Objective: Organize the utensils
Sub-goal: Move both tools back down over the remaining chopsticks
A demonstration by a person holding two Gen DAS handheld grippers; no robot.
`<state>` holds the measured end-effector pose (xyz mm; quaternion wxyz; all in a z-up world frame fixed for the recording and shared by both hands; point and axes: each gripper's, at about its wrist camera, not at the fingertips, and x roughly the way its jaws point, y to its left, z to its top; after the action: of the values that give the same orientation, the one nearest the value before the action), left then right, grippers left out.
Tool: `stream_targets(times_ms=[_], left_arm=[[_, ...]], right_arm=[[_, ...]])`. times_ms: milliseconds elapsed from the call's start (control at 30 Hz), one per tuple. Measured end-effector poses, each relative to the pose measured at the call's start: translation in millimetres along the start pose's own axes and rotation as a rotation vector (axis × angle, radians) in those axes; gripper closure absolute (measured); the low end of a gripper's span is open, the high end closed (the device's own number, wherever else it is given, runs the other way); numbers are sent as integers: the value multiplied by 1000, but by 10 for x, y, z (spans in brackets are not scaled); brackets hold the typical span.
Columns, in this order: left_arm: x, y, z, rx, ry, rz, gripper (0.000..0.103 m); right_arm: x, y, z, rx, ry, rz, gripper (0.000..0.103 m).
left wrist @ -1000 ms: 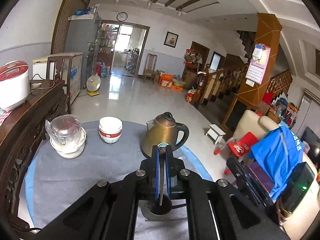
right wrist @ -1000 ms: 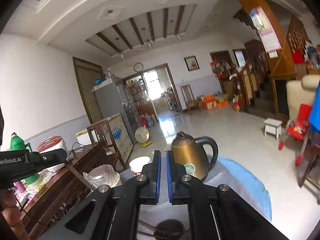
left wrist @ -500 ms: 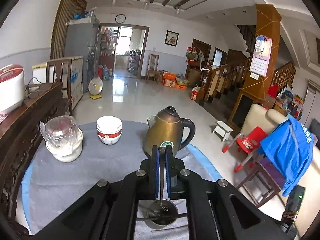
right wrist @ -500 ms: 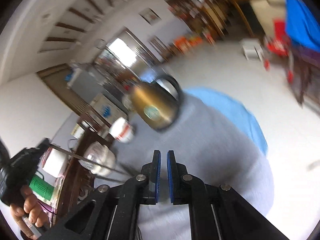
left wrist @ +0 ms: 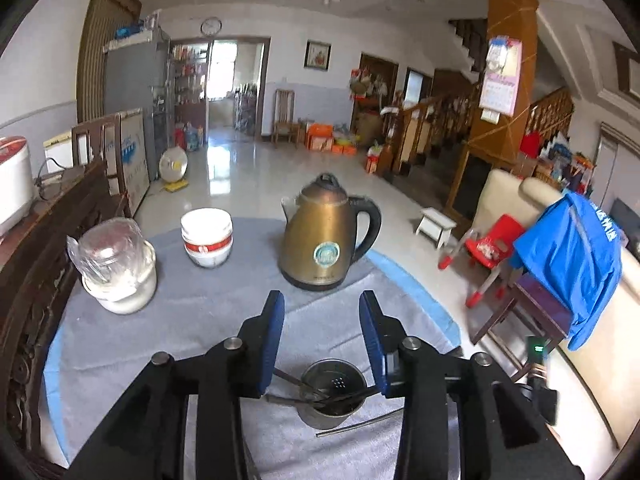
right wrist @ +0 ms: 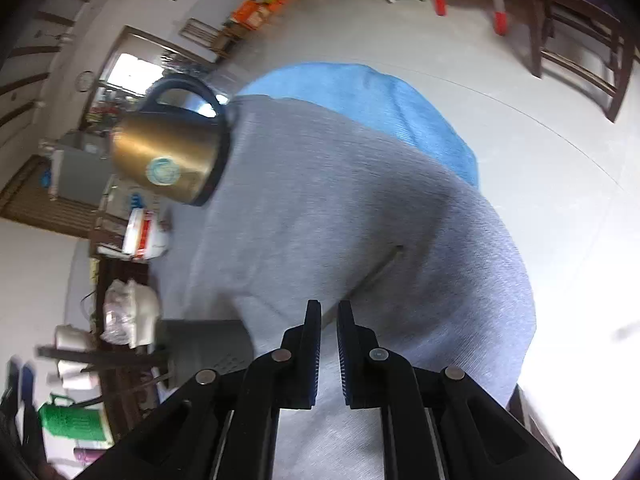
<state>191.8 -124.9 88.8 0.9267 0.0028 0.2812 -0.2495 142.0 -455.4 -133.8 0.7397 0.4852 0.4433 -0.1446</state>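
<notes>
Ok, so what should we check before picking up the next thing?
1. Left gripper empty: ok, jaws opening, nothing between them.
2. Metal cup upright with utensils inside: ok.
3. All utensils in the cup: not ok, one metal stick lies on the grey cloth beside it.
4. Right gripper ready to grab: not ok, shut and empty.
5. Kettle away from the stick: ok.
</notes>
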Motion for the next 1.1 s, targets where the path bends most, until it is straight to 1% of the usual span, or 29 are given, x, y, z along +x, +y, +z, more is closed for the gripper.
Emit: stream_targets(times_ms=[33,67,100,200,267,333,400,467,533,700,767,967,1100], left_arm=[[-112,36,-20,4,-15,-7,60],[-196,76,-37,3,-28,-8,54],[-312,131,-71,-4,-48,-3,52],[-604,295,-217,-12,-90,20,50],[-734,395,-338,-14,-102,37,47],[-834,515,-500,-12,-101,70,45],[-869,635,-675,-10,-78,104,45],[-866,750,-838,-24,-39,126,45],[-853,888,-1016,-49,11,129,45],[-813,1118,-1387,-109,97,144,45],[-791,1194,-1488,-130,125,145,45],[-804,1290,-1692,-155,166,146,45],[-806,1302,-1778,-166,185,141,45]], right_arm=[[36,-13,15,10,1,-16,92],[63,-35,34,22,1,-30,92],[83,-49,49,31,1,-39,92],[152,-36,91,50,3,-87,92],[177,-44,116,68,3,-107,92],[210,-25,142,73,1,-140,92],[266,-4,175,82,10,-164,92],[307,-8,201,108,2,-166,92],[348,19,223,118,1,-183,92],[469,101,270,157,7,-209,91],[526,142,285,162,8,-222,91],[638,331,340,145,6,-319,90],[701,488,352,59,-10,-378,90]])
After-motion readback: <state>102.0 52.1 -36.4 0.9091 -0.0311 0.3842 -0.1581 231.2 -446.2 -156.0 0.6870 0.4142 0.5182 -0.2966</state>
